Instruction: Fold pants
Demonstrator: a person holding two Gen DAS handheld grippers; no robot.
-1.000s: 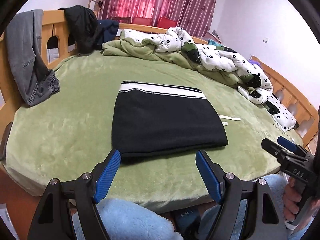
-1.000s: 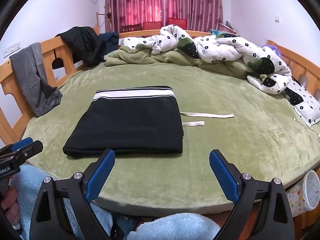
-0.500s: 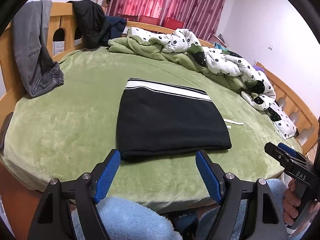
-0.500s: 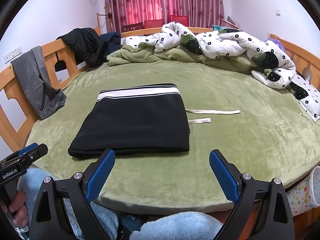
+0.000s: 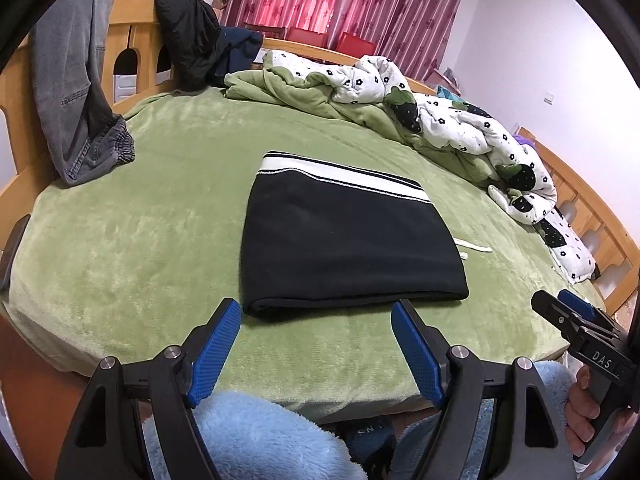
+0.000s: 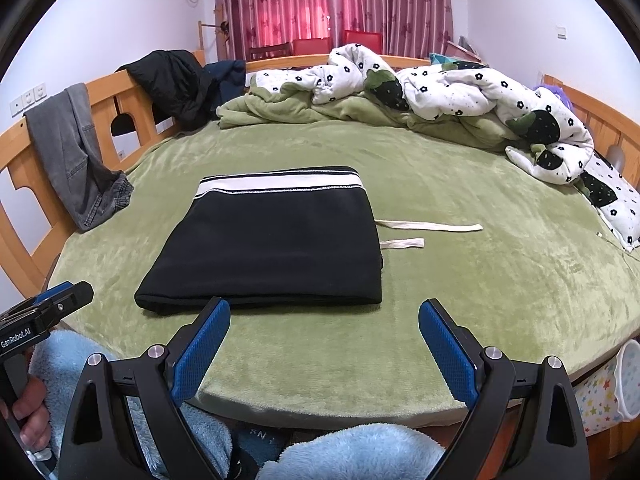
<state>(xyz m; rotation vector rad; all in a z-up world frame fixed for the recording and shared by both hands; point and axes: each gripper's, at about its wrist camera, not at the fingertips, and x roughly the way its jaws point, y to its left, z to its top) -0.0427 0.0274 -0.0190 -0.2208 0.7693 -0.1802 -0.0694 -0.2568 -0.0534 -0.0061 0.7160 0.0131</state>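
Tools nearer; folded pants (image 6: 268,248) unmoved.

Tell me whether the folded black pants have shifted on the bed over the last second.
No. The black pants lie where they did: the drawstrings trail from the same side, and the gap to the grey jeans matches. Only the cameras moved.

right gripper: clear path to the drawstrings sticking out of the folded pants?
Probably yes. The right gripper hangs open at the bed's near edge, and only bare green blanket lies between it and the two white drawstrings beside the folded pants. Nothing covers them.
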